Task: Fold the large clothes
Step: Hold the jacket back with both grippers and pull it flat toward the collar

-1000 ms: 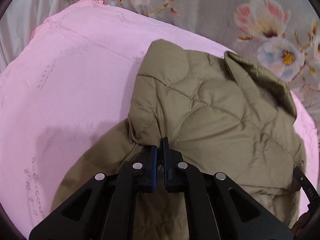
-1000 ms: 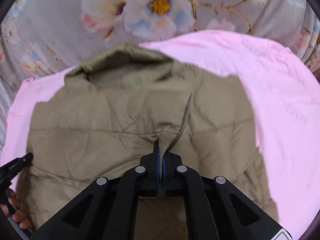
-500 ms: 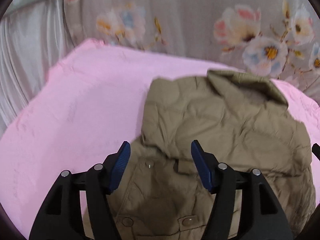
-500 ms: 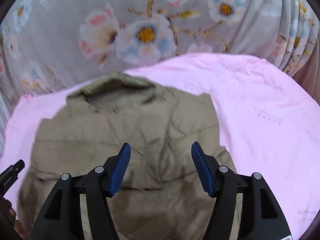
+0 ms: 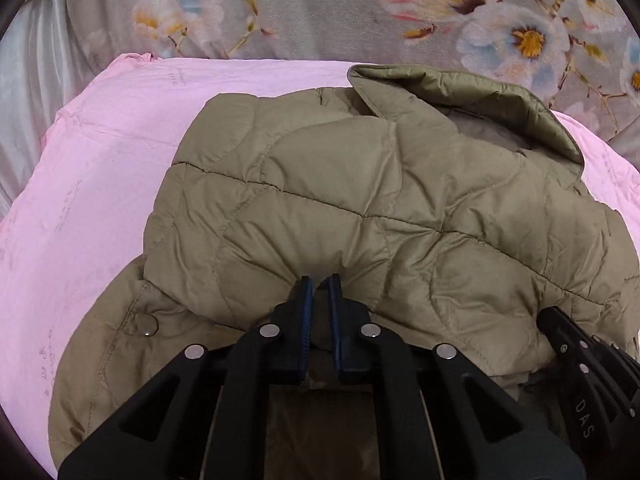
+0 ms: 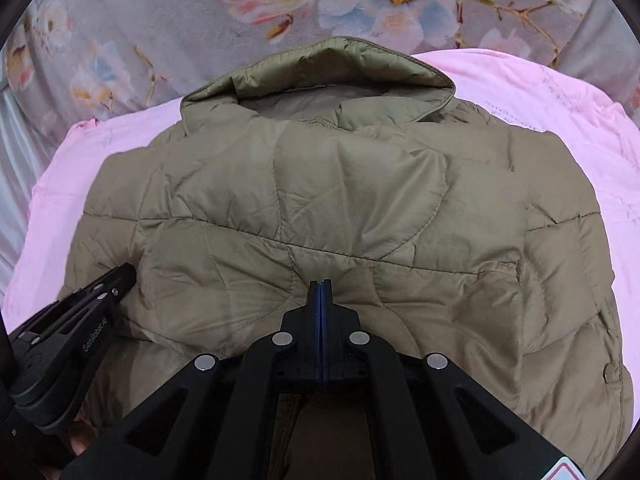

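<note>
Left wrist view: an olive quilted jacket (image 5: pixel 360 208) lies folded on a pink sheet (image 5: pixel 92 200), collar (image 5: pixel 472 96) at the far end, floral fabric (image 5: pixel 320 8) behind. The left tongs (image 5: pixel 319 280) have just been closing; the blue pads now stand nearly together with their tips at the jacket's near folded edge (whether cloth is pinched there cannot be told). A metal snap (image 5: pixel 147 333) sits left of them, and the right tongs (image 5: pixel 560 328) rest on the jacket at the right.

Right wrist view: the right tongs (image 6: pixel 321 282) have just been closing and are fully together, with no cloth seen between them, tips against the jacket (image 6: pixel 340 200), collar (image 6: pixel 320 68) straight ahead. The left tongs (image 6: pixel 120 276) lie at the left.
</note>
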A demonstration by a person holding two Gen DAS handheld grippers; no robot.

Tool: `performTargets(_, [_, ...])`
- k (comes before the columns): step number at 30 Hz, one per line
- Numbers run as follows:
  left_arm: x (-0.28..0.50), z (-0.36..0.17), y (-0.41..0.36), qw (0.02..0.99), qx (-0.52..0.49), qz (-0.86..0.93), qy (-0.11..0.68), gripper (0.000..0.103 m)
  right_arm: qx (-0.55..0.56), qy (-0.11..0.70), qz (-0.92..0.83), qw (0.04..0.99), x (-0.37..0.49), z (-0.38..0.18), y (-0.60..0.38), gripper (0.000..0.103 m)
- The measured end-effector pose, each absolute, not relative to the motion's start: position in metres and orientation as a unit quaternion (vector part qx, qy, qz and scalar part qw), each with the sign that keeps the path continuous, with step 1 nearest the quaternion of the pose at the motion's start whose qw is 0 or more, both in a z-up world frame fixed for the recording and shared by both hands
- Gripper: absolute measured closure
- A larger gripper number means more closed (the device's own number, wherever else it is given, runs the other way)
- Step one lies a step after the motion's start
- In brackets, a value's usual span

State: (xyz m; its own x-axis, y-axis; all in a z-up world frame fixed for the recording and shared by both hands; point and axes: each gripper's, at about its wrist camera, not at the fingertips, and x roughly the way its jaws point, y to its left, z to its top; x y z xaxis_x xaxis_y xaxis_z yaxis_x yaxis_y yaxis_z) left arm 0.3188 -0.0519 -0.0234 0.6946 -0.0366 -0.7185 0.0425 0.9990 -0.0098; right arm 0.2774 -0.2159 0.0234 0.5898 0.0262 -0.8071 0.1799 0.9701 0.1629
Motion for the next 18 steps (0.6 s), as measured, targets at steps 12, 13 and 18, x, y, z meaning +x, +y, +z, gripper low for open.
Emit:
performTargets(12, [0.319, -0.033, -0.061, 0.925, 0.025, -0.012, 0.378, 0.096, 0.095, 0.449, -0.050, 0.887, 0.276, 0.016, -0.210, 0.103])
performTargets(13, [0.318, -0.034, -0.061, 0.925, 0.027, -0.012, 0.378, 0.096, 0.097, 0.449, -0.050, 0.887, 0.276, 0.016, -0.210, 0.103])
performTargets(18, [0.318, -0.034, -0.064, 0.926, 0.034, -0.007, 0.377, 0.096, 0.103, 0.454, -0.050, 0.884, 0.277, 0.015, -0.210, 0.103])
